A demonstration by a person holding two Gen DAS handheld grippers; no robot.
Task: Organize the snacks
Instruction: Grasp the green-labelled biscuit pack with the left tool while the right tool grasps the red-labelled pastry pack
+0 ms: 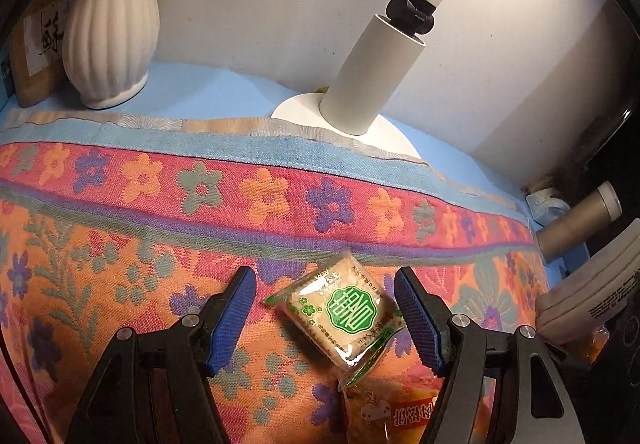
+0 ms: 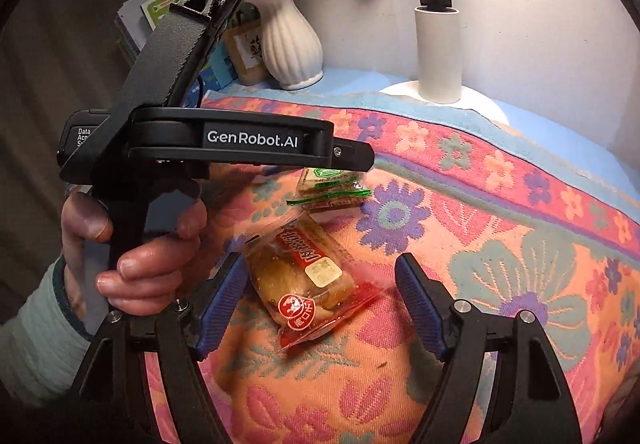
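A clear snack packet with a green round label (image 1: 344,318) lies on the flowered cloth (image 1: 160,228), between the open fingers of my left gripper (image 1: 325,318), nearer the right finger. An orange-red snack packet (image 1: 394,414) lies just below it. In the right wrist view, that orange-red packet (image 2: 308,280) lies between the open fingers of my right gripper (image 2: 320,300), close to the left finger. The green-label packet (image 2: 330,190) lies beyond it, partly hidden under the left gripper body (image 2: 248,142), held by a hand.
A white ribbed vase (image 1: 110,32) stands at the back left and a white lamp post (image 1: 372,76) on a round base at the back middle, both by the wall. Cylinders and a white bottle (image 1: 592,300) sit at the right edge. Books (image 2: 136,24) lean behind the vase.
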